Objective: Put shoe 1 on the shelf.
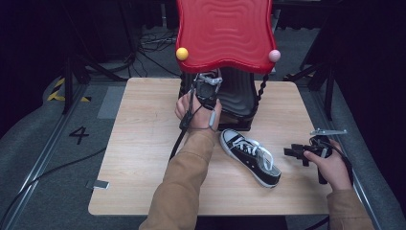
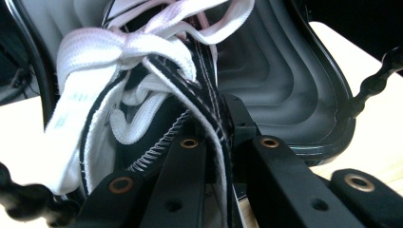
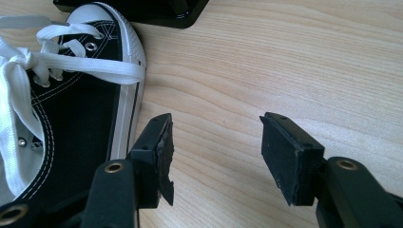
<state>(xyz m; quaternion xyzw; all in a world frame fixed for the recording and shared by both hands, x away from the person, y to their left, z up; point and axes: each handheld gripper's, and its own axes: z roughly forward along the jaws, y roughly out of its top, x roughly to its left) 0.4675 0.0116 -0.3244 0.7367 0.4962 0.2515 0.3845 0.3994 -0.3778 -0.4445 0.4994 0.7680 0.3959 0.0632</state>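
The left gripper (image 1: 207, 85) has its fingers clamped on a black sneaker's collar (image 2: 209, 118) at the shoe rack's black shelf (image 2: 290, 90); the right gripper (image 3: 214, 156), fingers apart, hovers beside the second sneaker (image 1: 250, 155) on the worktop (image 1: 143, 143).

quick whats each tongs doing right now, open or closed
Left tongs: shut on the collar of a black sneaker at the rack.
Right tongs: open, holding nothing, beside the other sneaker.

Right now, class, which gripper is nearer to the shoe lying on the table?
Right. The right gripper is open just beside the shoe, near its toe. The left gripper is farther back at the rack, clamped on another shoe.
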